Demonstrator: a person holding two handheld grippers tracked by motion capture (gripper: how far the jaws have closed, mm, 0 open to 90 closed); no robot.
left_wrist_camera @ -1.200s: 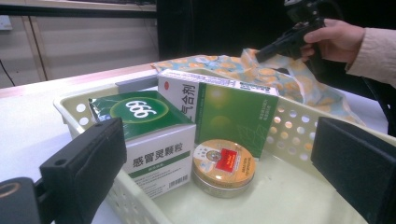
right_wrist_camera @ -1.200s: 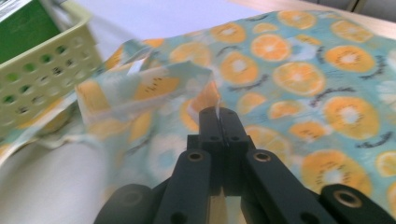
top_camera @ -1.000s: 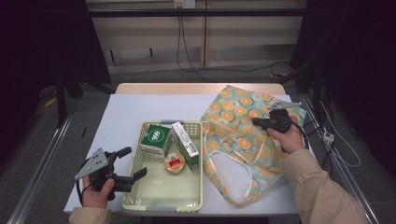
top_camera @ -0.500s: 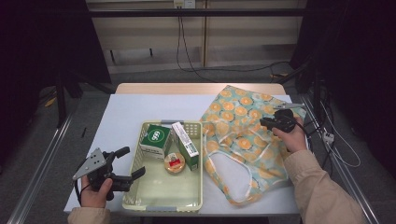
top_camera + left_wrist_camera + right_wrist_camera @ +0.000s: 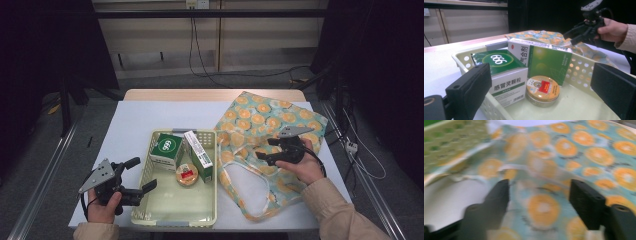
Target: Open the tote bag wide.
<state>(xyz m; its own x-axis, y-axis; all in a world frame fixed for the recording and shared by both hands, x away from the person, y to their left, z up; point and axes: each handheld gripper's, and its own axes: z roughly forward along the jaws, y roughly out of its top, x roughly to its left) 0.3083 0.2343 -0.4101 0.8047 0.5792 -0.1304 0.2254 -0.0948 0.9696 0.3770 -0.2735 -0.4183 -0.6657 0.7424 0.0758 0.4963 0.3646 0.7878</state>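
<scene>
High view: right tool over orange-print bag on surface, jaws just been opening, now wide, nothing between. Left tool at basket near-left rim, jaws apart, empty.

Left gripper view: jaws spread before basket; green box, tall box, round tin inside.

Right gripper view: blurred; jaws wide above bag fabric, gripping nothing.

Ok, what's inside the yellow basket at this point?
The basket holds a green-and-white 666 box, a taller green medicine box and a round gold tin in front. The basket floor beneath them is covered; the near half lies bare.
</scene>
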